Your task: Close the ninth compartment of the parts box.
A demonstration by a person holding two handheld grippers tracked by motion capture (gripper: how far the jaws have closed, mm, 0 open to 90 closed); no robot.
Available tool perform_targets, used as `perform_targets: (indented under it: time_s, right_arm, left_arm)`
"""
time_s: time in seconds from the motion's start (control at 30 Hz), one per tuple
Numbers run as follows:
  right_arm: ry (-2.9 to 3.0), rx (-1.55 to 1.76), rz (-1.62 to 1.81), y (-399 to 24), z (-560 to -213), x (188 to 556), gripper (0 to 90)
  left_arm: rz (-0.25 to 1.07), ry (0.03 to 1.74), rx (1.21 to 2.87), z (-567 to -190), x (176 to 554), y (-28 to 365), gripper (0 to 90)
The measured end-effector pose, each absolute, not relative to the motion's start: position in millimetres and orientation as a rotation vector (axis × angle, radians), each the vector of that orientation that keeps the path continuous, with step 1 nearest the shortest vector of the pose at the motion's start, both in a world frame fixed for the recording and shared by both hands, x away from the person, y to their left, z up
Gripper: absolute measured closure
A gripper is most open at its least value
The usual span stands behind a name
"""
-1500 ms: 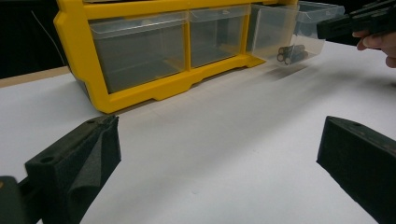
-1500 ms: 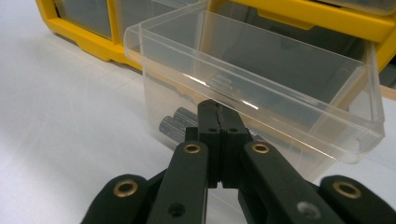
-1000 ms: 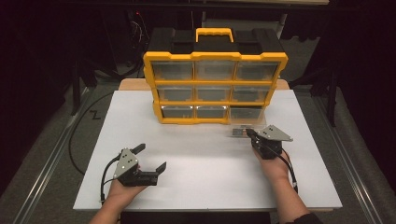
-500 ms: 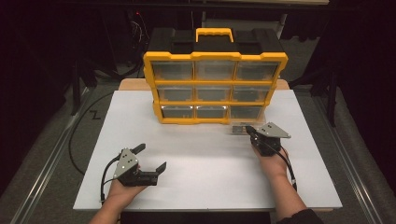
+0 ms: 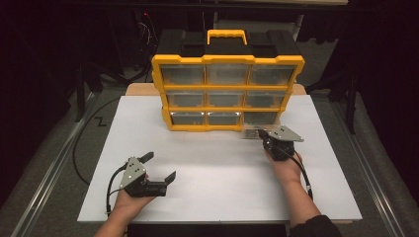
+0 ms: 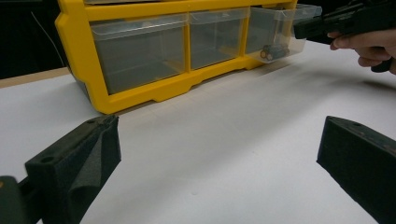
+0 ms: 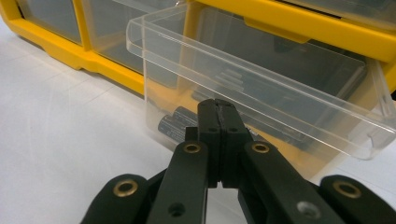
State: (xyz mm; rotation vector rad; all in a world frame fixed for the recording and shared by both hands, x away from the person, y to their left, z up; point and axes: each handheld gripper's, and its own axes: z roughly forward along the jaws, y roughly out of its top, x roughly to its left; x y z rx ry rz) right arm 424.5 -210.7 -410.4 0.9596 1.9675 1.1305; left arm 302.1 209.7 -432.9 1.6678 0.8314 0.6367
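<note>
A yellow organizer with clear drawers stands at the back of the white table. Its bottom right drawer is pulled partway out. In the right gripper view this clear drawer holds a few dark batteries. My right gripper is shut, its jaws pressed flat together with nothing between them, and its tips are right at the drawer's front wall. My left gripper rests open near the table's front left, far from the organizer. In its own view my left gripper holds nothing, while the drawer shows with the right gripper at its rim.
The white table top stretches between the two hands. The other drawers of the organizer are pushed in. A black handle section tops the organizer. A cable runs along the floor at the left.
The right hand has edged slightly toward the organizer, with its gripper staying at the drawer front. The left hand has not moved.
</note>
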Motion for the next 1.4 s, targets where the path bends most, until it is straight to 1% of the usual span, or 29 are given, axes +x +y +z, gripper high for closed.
perform_targets:
  time_s: [0.7,1.2,1.4]
  right_arm:
    - [1.935,0.973,1.085,-200.3,-409.4,445.4,90.0]
    - [1.88,1.046,1.099,-193.1,-409.6,473.3,90.0]
    - [1.883,1.044,1.108,-193.4,-408.9,473.7,90.0]
  left_arm:
    - [0.631,0.825,1.667,-432.6,301.7,210.4,0.2]
    - [0.619,0.837,1.661,-433.8,301.9,213.1,0.2]
    - [0.62,0.84,1.672,-435.0,303.6,213.3,0.2]
